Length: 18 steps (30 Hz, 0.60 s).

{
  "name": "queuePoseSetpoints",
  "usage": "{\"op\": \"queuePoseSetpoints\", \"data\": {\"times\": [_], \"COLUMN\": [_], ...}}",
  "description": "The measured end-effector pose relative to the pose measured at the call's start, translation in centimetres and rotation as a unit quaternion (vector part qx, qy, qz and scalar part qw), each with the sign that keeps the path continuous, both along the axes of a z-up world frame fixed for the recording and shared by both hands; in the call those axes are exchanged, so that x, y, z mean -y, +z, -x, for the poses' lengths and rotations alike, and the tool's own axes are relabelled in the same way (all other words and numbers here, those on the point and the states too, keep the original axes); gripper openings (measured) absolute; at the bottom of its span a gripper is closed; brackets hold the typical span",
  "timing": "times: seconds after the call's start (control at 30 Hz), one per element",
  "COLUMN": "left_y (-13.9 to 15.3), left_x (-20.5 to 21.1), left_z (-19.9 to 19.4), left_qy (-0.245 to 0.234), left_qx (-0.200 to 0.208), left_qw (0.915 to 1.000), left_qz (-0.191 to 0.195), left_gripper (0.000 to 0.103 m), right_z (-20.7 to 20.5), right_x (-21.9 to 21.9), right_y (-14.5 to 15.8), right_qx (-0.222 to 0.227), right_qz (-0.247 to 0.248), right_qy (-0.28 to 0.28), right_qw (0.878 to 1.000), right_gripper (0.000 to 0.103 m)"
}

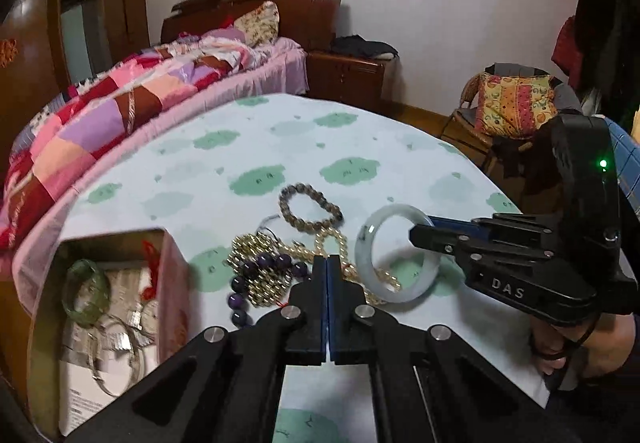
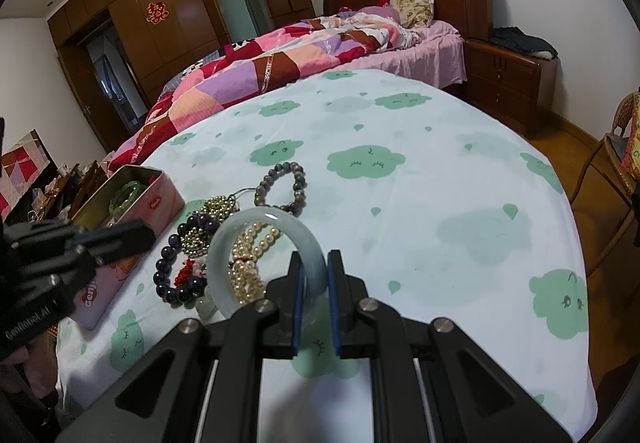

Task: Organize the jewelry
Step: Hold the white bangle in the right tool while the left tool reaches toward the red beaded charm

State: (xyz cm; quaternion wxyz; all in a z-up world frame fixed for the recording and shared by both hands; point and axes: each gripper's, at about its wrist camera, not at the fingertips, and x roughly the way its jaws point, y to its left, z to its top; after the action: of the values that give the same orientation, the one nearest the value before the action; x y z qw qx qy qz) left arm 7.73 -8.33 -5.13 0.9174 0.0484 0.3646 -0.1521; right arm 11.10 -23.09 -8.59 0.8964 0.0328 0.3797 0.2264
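A pale jade bangle (image 2: 264, 239) stands tilted over a pile of jewelry on the table; it also shows in the left wrist view (image 1: 384, 251). My right gripper (image 2: 316, 275) is shut on the bangle's near rim; it shows from the side in the left wrist view (image 1: 420, 233). My left gripper (image 1: 327, 263) is shut and empty, its tips just above the pile. The pile holds a pearl strand (image 2: 252, 255), a dark purple bead bracelet (image 2: 176, 275), a gold bead cluster (image 2: 208, 223) and a grey bead bracelet (image 2: 280, 187). An open pink tin (image 2: 132, 227) stands to the left, with a green bangle (image 1: 86, 291) inside.
The table wears a white cloth with green clouds (image 2: 440, 203). A bed with a patchwork quilt (image 2: 280, 59) lies behind it, a wooden nightstand (image 2: 508, 79) beside that. A wicker chair with a bright cushion (image 1: 512, 107) stands at the right. Silver bangles (image 1: 120, 343) lie in the tin.
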Motion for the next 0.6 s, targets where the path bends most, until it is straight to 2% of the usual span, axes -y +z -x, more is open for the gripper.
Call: {"op": "queuePoseSetpoints", "data": {"times": [0.17,0.47,0.53,0.57,0.6], "left_y": [-1.4,-3.0,-3.1,-3.1,-3.1], "left_x": [-0.1,0.0,0.4,0.6,0.7], "left_z": [-0.6,-1.0,-1.0,-0.9,-0.8], "left_qy": [0.014,0.015,0.015,0.013,0.012], "left_qx": [-0.019,-0.043,-0.046,-0.045,-0.041], "left_qw": [0.9994,0.9986,0.9982,0.9983,0.9984], "left_qz": [-0.026,-0.027,-0.035,-0.036,-0.037], "left_gripper": [0.0,0.003,0.008,0.018,0.036], "right_z": [0.1,1.0,1.0,1.0,1.0], "right_x": [0.2,3.0,3.3,3.2,3.3], "right_y": [0.1,1.7,1.9,1.9,1.9], "right_qx": [-0.001,0.007,0.011,0.01,0.009], "right_qz": [-0.004,-0.027,-0.027,-0.028,-0.028], "right_qy": [0.002,-0.015,-0.019,-0.019,-0.017], "right_qw": [1.0,1.0,0.999,0.999,0.999], "right_gripper": [0.014,0.014,0.014,0.014,0.014]}}
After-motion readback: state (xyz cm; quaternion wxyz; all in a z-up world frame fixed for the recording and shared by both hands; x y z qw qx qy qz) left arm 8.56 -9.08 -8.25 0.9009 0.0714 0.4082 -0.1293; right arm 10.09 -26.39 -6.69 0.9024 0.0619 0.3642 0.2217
